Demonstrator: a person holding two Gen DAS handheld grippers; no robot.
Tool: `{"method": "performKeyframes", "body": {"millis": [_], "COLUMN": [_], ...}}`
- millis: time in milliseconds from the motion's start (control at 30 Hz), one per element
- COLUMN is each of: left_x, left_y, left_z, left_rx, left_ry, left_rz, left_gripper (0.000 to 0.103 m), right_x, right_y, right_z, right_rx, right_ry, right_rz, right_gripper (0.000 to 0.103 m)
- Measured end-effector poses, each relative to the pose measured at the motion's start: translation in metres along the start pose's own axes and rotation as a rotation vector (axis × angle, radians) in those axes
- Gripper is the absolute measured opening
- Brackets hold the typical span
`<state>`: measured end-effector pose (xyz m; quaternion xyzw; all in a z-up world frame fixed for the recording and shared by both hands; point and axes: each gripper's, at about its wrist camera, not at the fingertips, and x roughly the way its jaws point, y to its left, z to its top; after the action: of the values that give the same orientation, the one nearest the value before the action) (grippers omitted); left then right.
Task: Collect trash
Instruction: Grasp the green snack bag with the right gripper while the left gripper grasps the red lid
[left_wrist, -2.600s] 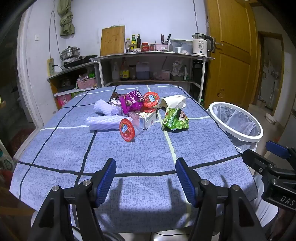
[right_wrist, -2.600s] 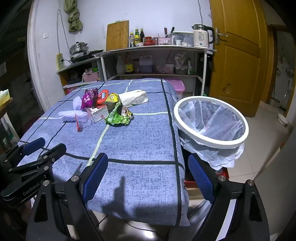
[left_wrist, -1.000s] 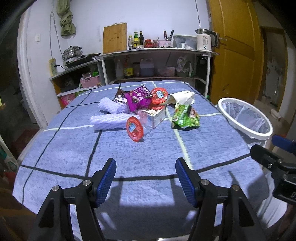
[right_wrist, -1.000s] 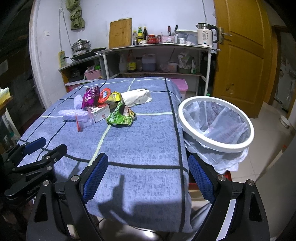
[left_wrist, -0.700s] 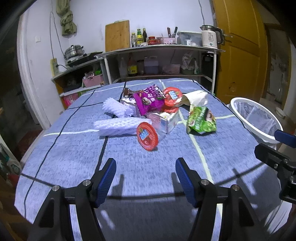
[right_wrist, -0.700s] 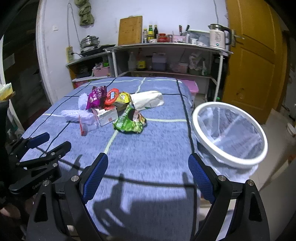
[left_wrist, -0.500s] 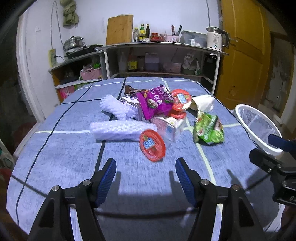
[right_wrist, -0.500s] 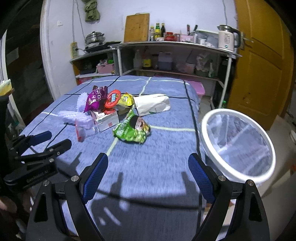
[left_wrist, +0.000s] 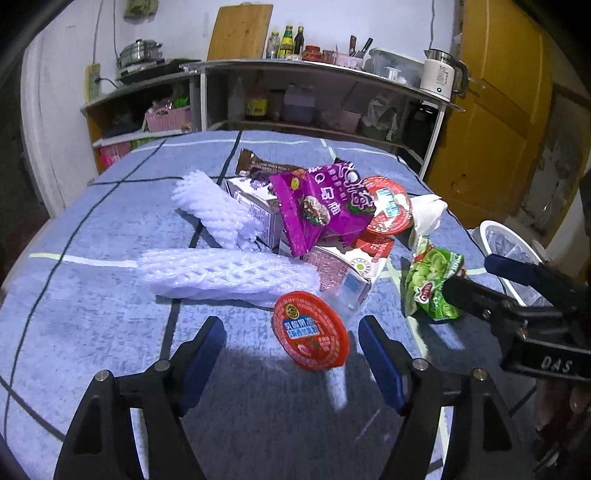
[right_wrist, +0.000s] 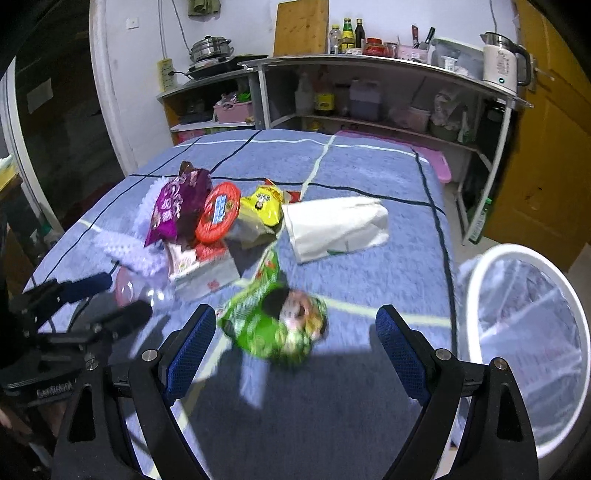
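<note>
Blue-padded grippers (left_wrist: 291, 347) (right_wrist: 295, 339) wide apart, empty

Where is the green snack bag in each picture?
Left wrist: the green snack bag lies right of centre, beside the right tool.
Right wrist: the bag lies low in the middle, ahead of that tool.
Shared landmark: white bin.

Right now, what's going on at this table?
A person with a handheld gripper in each hand is clearing trash off the blue tablecloth. Both are open and empty. The left gripper is lined up on the red-lidded cup at the near edge of the pile; the right gripper brackets the green snack bag. Nothing is gripped yet. The lined white bin waits at the table's right side.
</note>
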<state>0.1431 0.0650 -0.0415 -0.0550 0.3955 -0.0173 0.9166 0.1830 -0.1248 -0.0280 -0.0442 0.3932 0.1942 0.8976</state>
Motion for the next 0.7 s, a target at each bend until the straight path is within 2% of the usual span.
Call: {"method": "performKeyframes", "body": {"millis": [133,167,200,267,333,367,500,633,700], "left_x": [0.009,0.010,0.011,0.011,0.012,0.012,0.008,-0.002,-0.008], "left_y": [0.004,0.005,0.005,0.002,0.000,0.000,-0.004,-0.007,-0.008], "left_z": [0.000,-0.001,0.000,0.001,0.002,0.001,-0.001,-0.004,-0.005], "left_rx": [-0.017,-0.018,-0.013,-0.004,0.002,0.005,0.016,0.023,0.024], "left_ry": [0.028,0.033,0.031,0.028,0.026,0.025,0.009,-0.014,-0.023], "left_rz": [-0.017,-0.019,-0.018,-0.019,-0.021,-0.020,-0.026,-0.032,-0.035], "left_gripper": [0.074,0.072,0.068,0.059,0.047,0.044,0.044,0.043,0.043], "right_x": [0.016,0.019,0.024,0.030,0.030,0.030,0.025,0.014,0.008], "right_y": [0.003,0.001,0.001,0.000,0.000,0.000,0.003,0.002,-0.001], "right_z": [0.008,0.009,0.009,0.008,0.008,0.008,0.004,-0.002,-0.005], "right_rx": [-0.007,-0.009,-0.011,-0.006,0.000,-0.001,0.004,0.016,0.028], "right_ry": [0.020,0.029,0.043,0.066,0.068,0.068,0.067,0.053,0.046], "right_rz": [0.027,0.031,0.033,0.051,0.056,0.054,0.050,0.043,0.042], "right_gripper": [0.088,0.085,0.076,0.068,0.066,0.063,0.051,0.048,0.043]}}
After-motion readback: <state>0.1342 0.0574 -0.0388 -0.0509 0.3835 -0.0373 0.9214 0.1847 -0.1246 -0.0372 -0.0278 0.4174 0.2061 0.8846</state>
